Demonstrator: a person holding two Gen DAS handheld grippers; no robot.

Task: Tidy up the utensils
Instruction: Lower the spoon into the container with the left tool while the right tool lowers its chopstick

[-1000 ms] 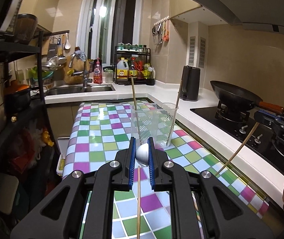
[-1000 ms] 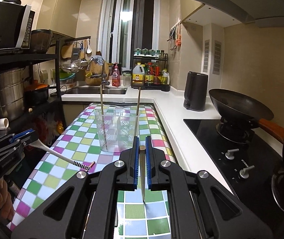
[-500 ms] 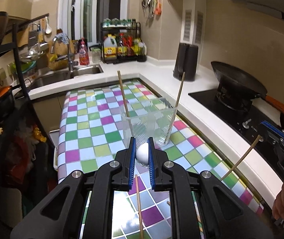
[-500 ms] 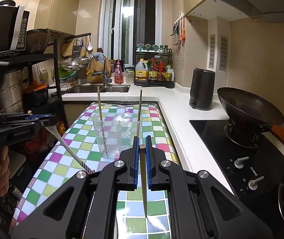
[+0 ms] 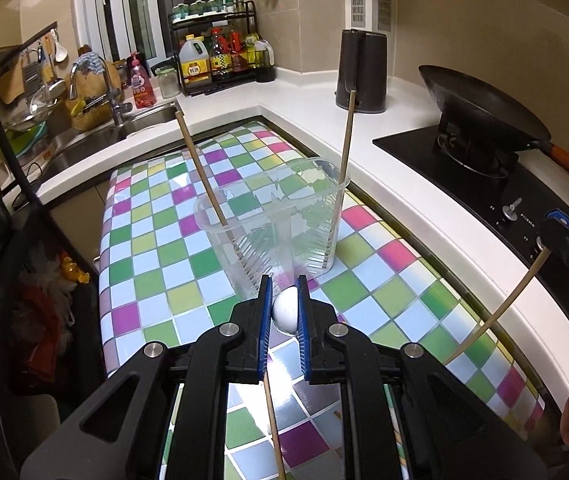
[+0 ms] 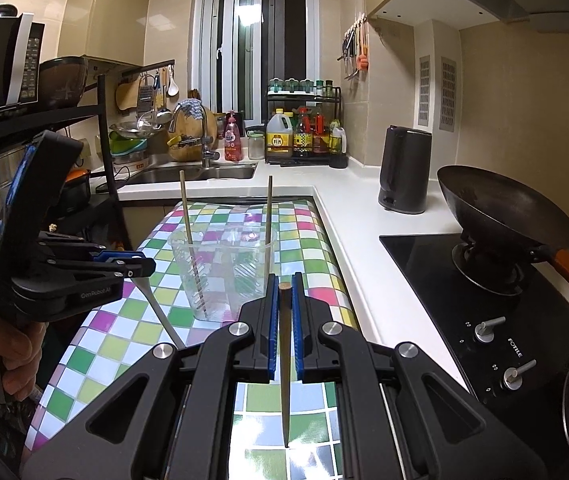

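Left gripper (image 5: 285,300), right gripper (image 6: 283,292): black plastic bodies, blue-lined jaws, silver screws, white lettering.

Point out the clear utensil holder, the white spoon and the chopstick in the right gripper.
clear utensil holder (image 5: 284,216), left wrist view, front wall.
white spoon (image 5: 286,309), left wrist view, rounded end between the fingers.
chopstick (image 6: 284,344), right wrist view, mid shaft.

A utensil holder (image 5: 272,224) stands on the worktop (image 5: 156,264) with 2 chopsticks (image 5: 200,172) in it — sink (image 5: 96,140) behind, stove (image 5: 484,176) to its right.
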